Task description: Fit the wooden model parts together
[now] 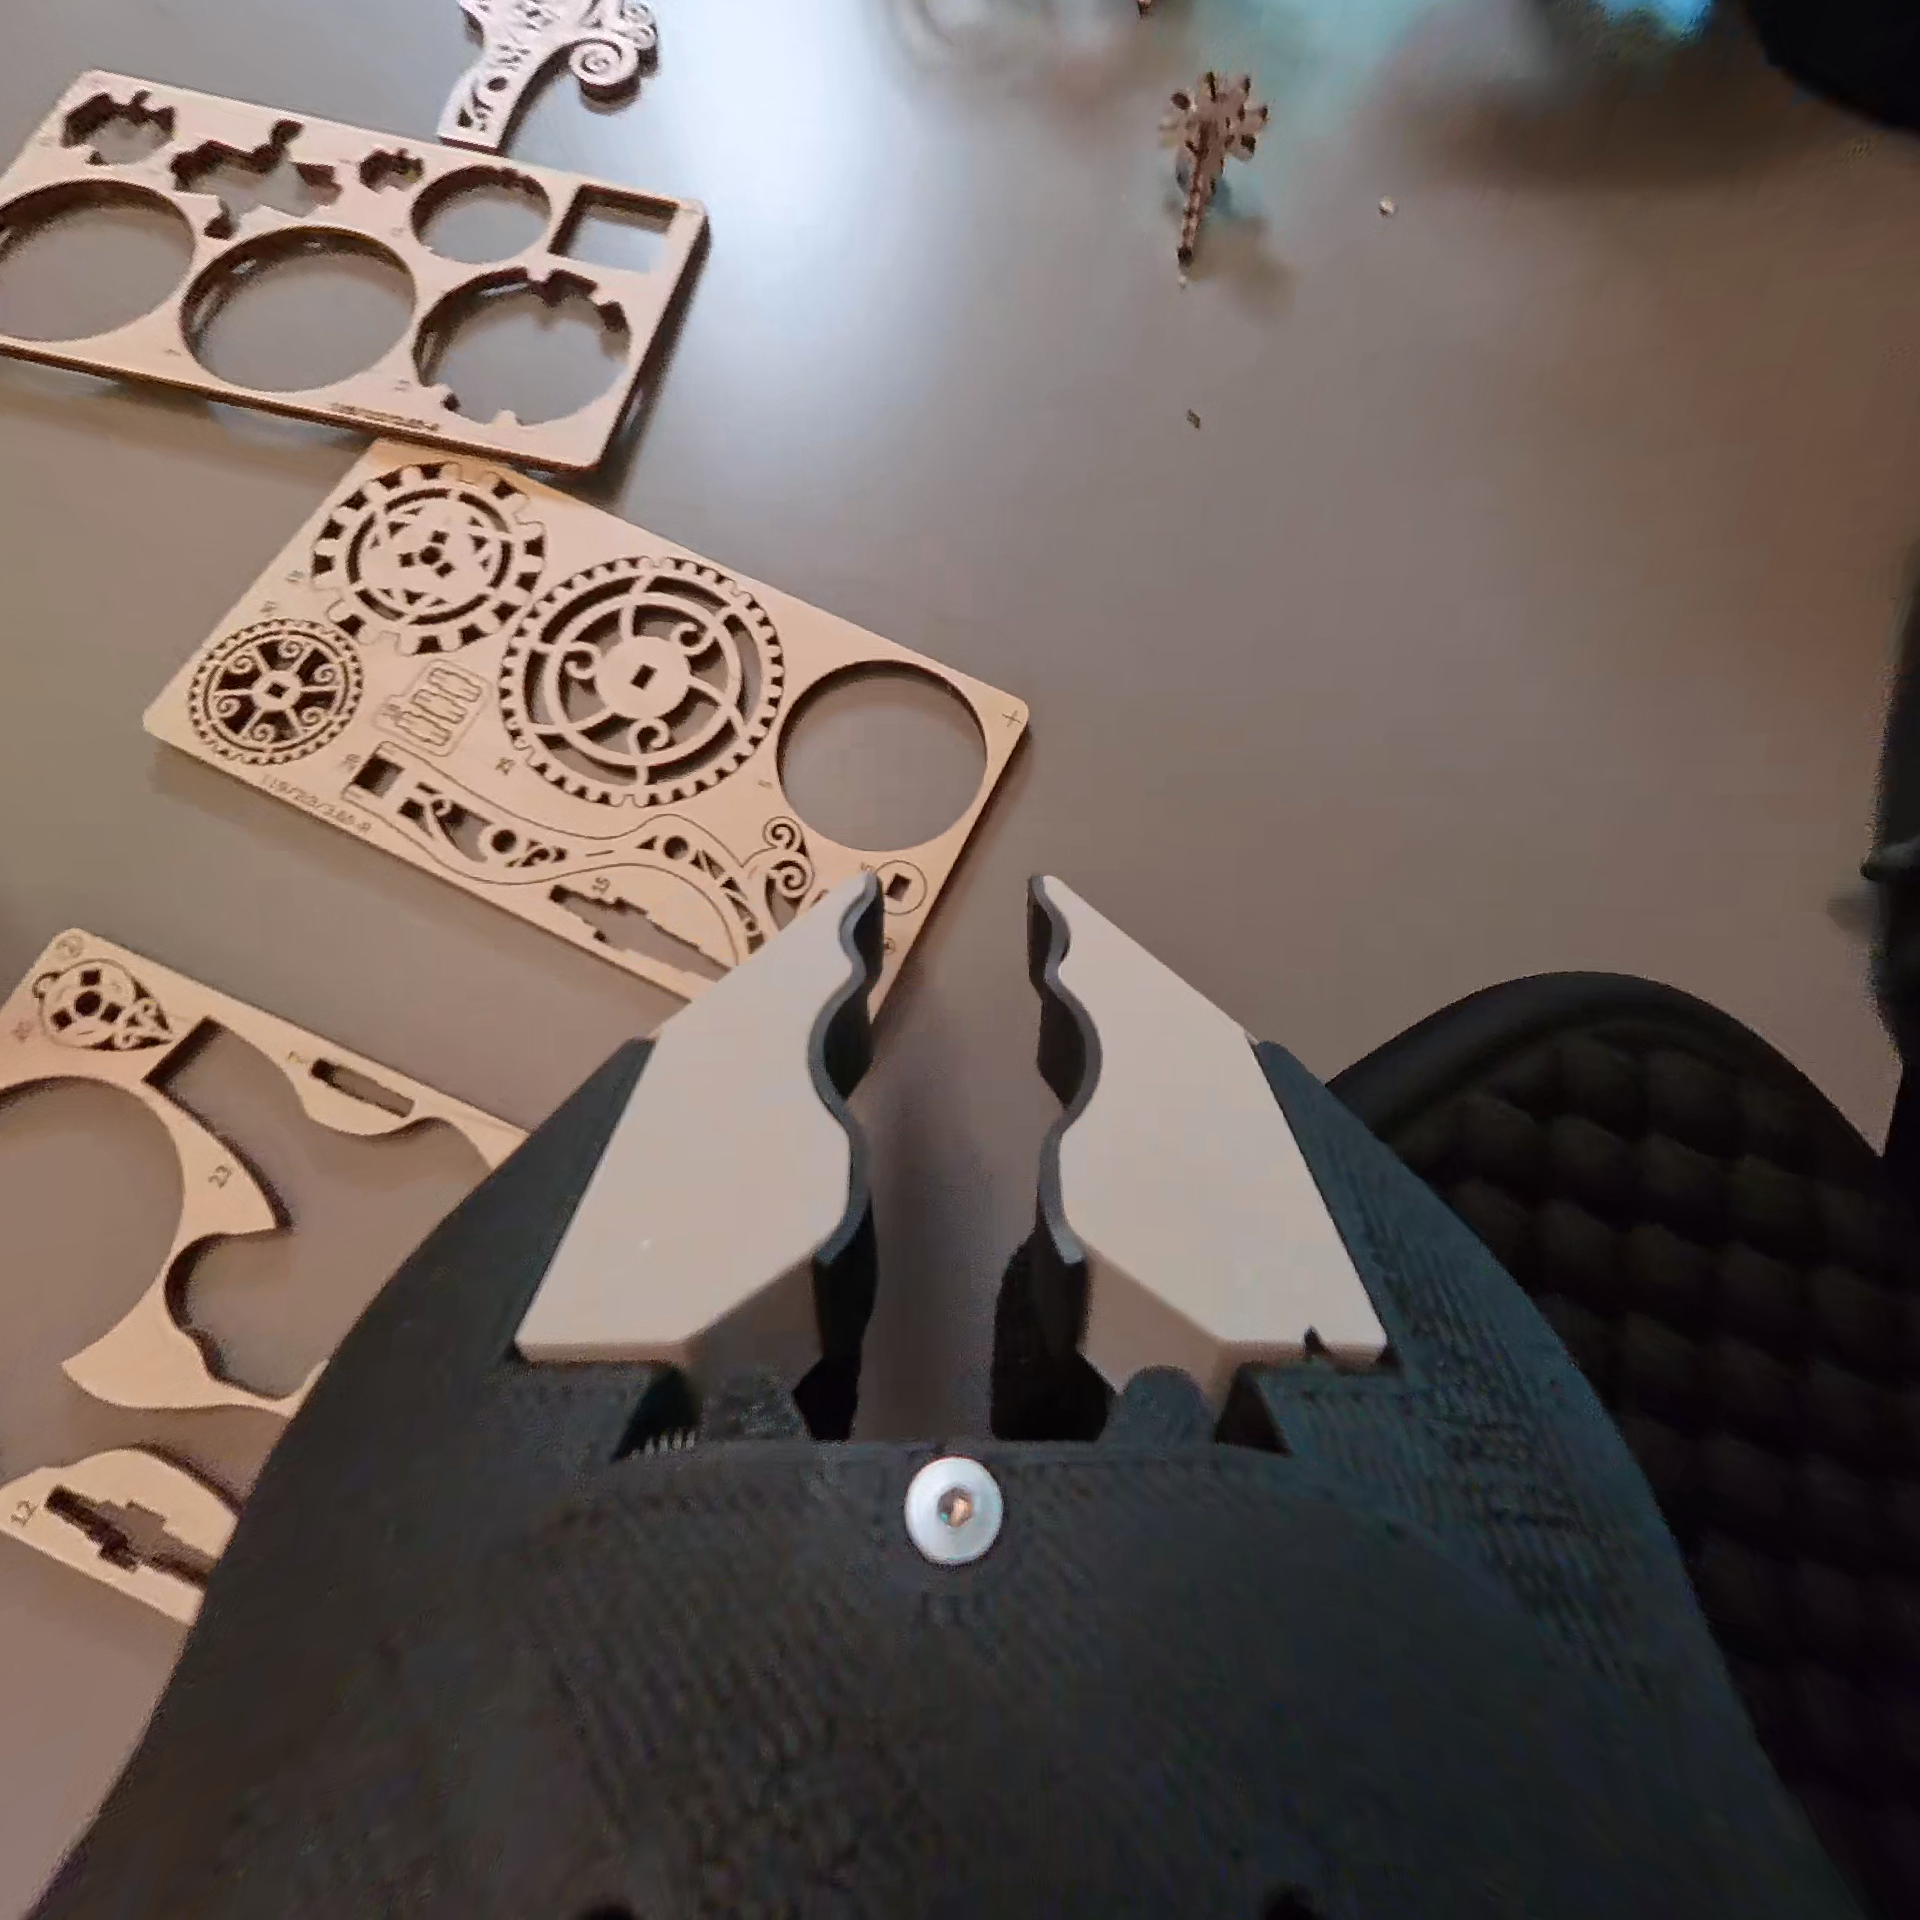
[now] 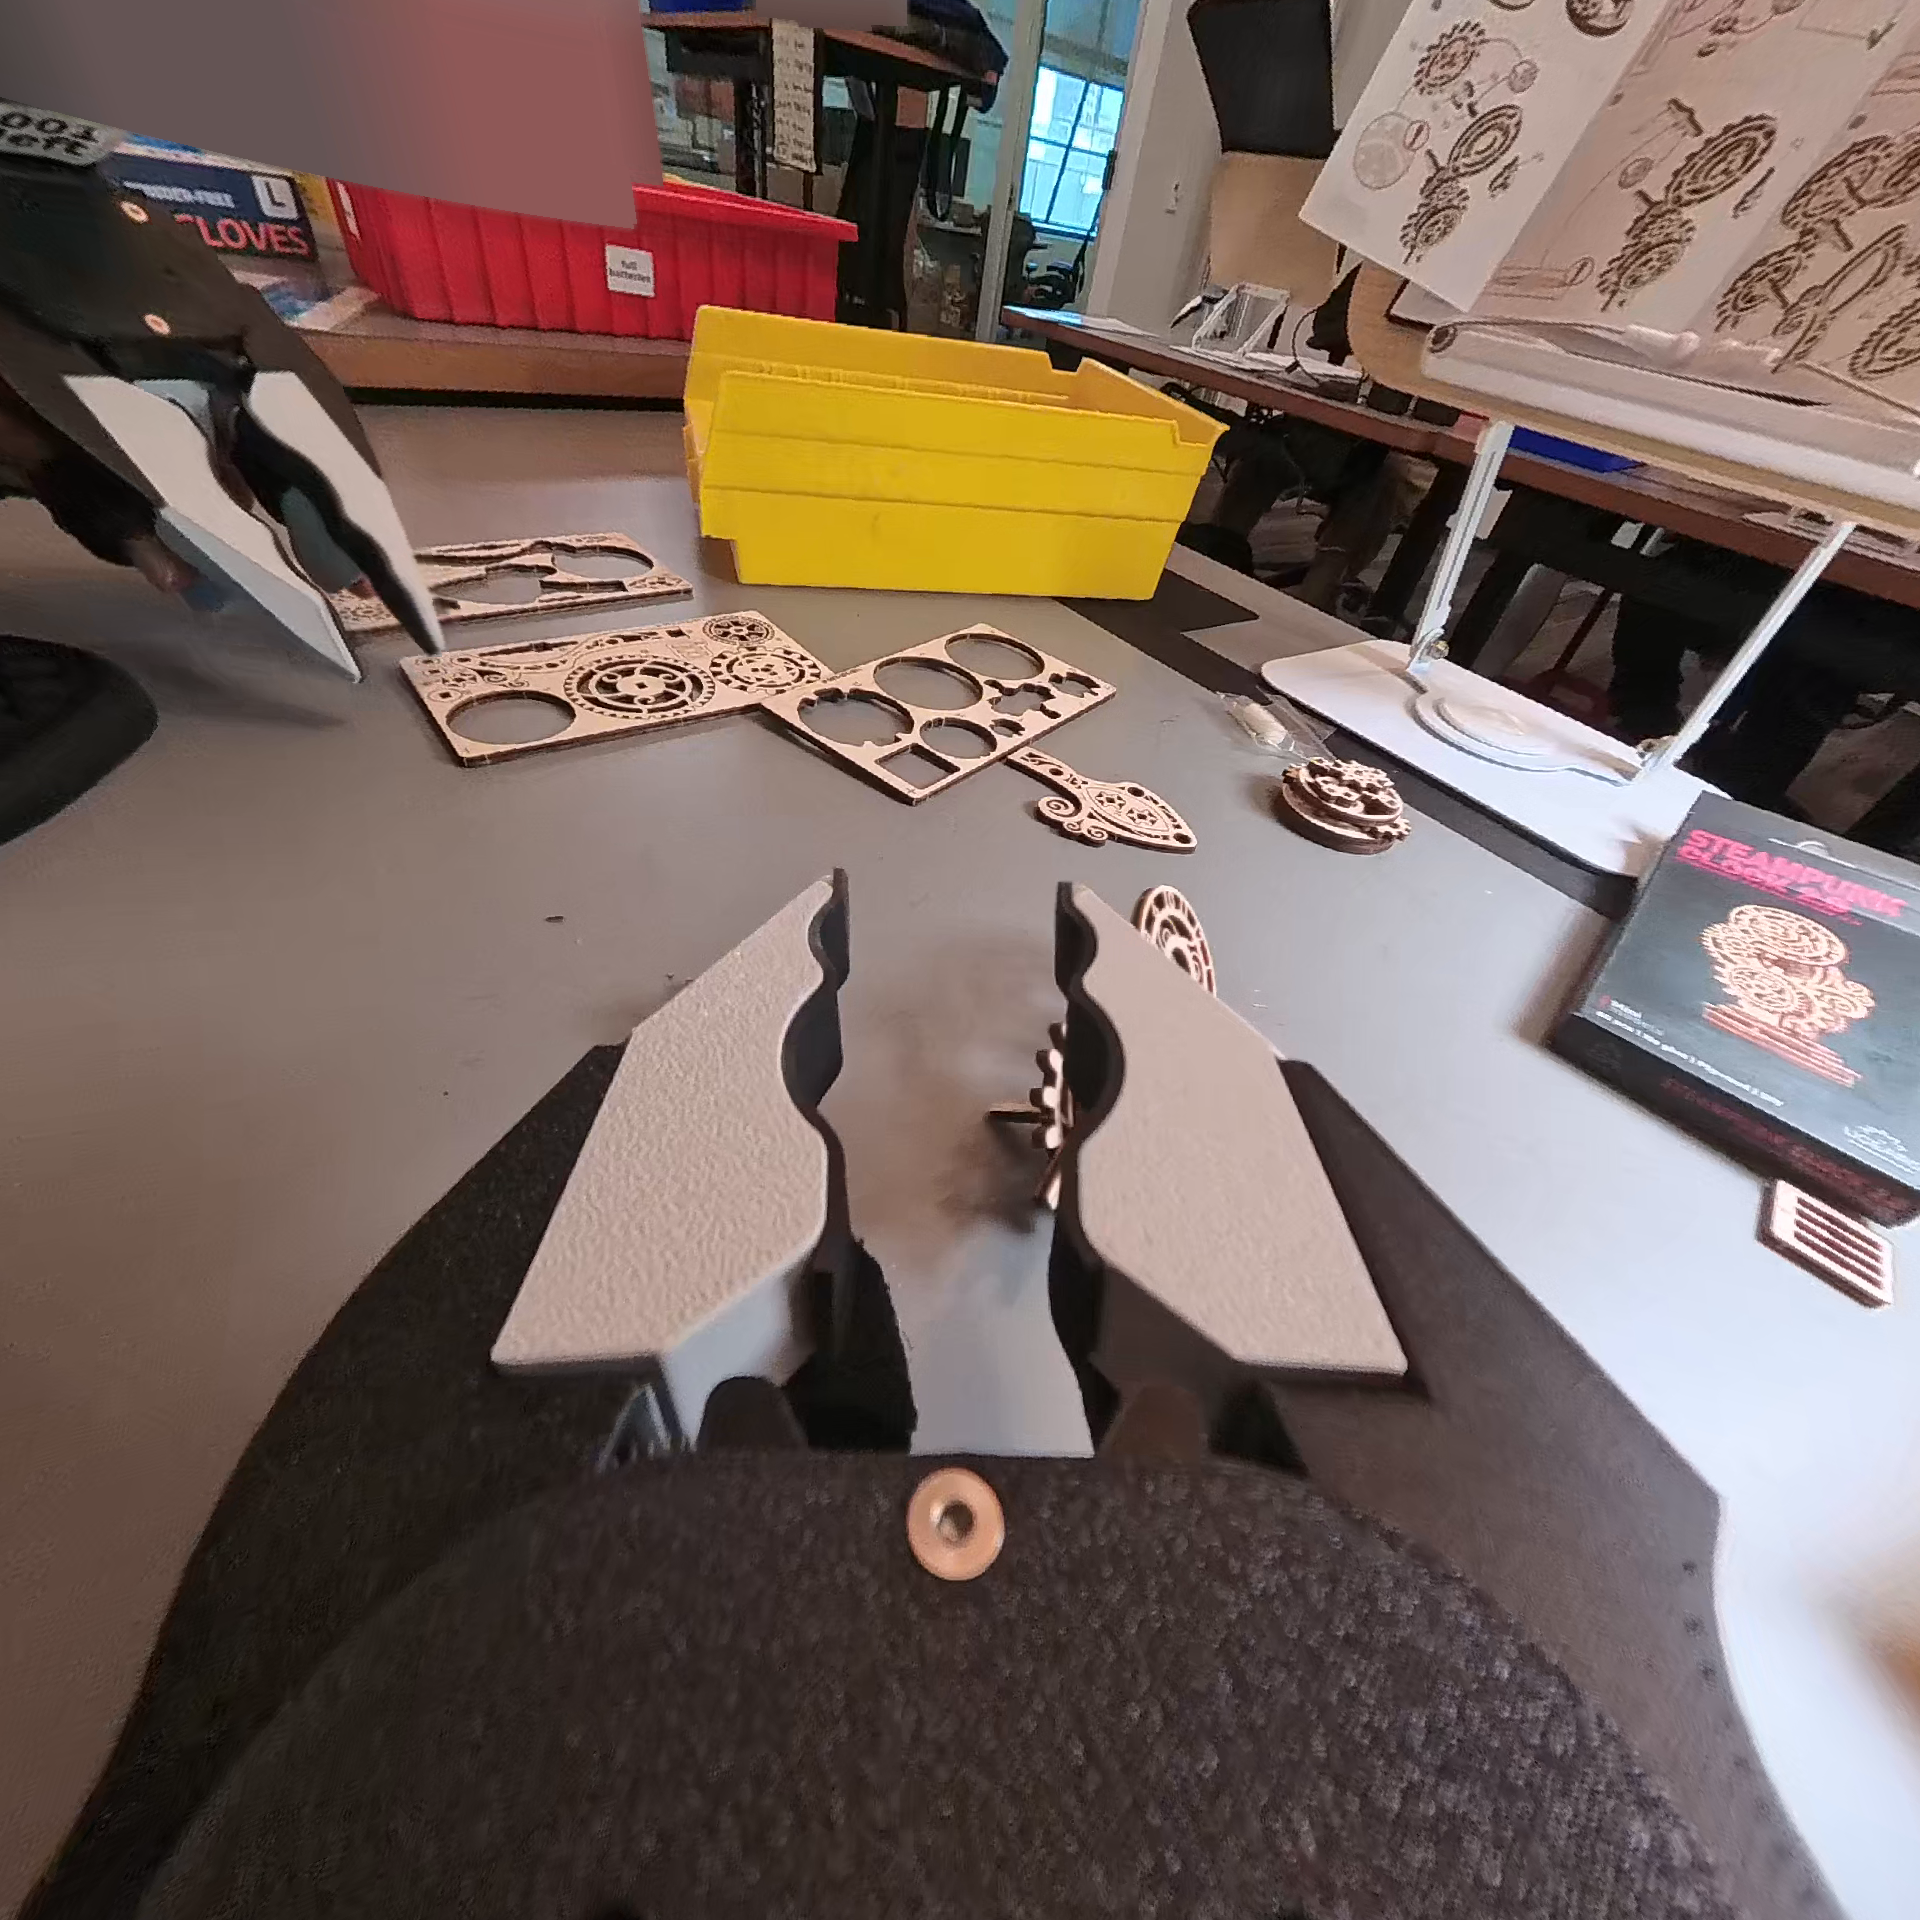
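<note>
Right wrist view: laser-cut plywood part sheets [image 2: 613, 681] lie scattered on a grey worktable [image 2: 312, 935], stacked yellow plastic bins [image 2: 935, 488] behind them in a cluttered workshop.

Right gripper [image 2: 951, 894] hovers low, fingers spread, a small toothed wooden gear piece [image 2: 1049, 1122] against its right finger, grip unclear. Left gripper [image 1: 954, 894], fingers apart and empty, angles down over the gear-patterned sheet's [image 1: 582, 717] corner, beside a black mesh chair [image 1: 1662, 1299].

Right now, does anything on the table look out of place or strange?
Only small things: tiny wood crumbs lie scattered on the grey table, and a small gear piece stands on edge beside the open right gripper's finger.
</note>
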Motion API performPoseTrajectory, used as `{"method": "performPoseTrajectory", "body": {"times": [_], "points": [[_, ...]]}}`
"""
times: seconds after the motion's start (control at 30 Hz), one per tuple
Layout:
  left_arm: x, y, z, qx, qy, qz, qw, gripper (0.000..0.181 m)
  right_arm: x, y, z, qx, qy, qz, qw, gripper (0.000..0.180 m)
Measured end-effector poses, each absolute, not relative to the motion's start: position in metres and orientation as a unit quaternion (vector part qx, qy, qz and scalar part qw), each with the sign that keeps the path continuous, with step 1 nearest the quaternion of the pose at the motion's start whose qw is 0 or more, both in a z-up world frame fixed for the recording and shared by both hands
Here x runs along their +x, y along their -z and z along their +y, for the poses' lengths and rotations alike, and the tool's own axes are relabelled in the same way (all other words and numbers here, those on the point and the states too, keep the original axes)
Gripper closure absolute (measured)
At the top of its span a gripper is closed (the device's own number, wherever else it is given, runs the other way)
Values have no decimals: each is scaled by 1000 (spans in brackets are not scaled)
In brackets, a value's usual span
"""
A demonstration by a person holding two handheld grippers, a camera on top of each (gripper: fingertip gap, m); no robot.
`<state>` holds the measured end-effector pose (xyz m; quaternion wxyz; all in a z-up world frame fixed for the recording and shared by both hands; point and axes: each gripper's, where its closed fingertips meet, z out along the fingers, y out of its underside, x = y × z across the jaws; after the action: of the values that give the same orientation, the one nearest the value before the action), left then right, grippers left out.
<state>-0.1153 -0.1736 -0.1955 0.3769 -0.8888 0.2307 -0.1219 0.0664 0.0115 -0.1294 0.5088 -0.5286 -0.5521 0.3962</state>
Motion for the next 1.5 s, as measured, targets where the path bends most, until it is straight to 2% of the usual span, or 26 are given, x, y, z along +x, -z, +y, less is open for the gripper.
{"method": "performPoseTrajectory", "body": {"times": [0.1,0.6,0.77,0.97,1.5], "points": [[-109,198,-171,-885,109,248,380,159,66,131,11,-528,-392,-557,507,144],[-100,210,-156,-886,112,273,358,157,67,130,11,-523,-391,-558,513,153],[-99,211,-157,-887,119,270,355,162,67,130,12,-524,-392,-555,513,154],[-93,212,-160,-886,133,273,350,176,67,130,13,-526,-393,-553,514,155],[-82,205,-175,-881,144,273,358,178,67,130,12,-523,-390,-555,516,157]]}}
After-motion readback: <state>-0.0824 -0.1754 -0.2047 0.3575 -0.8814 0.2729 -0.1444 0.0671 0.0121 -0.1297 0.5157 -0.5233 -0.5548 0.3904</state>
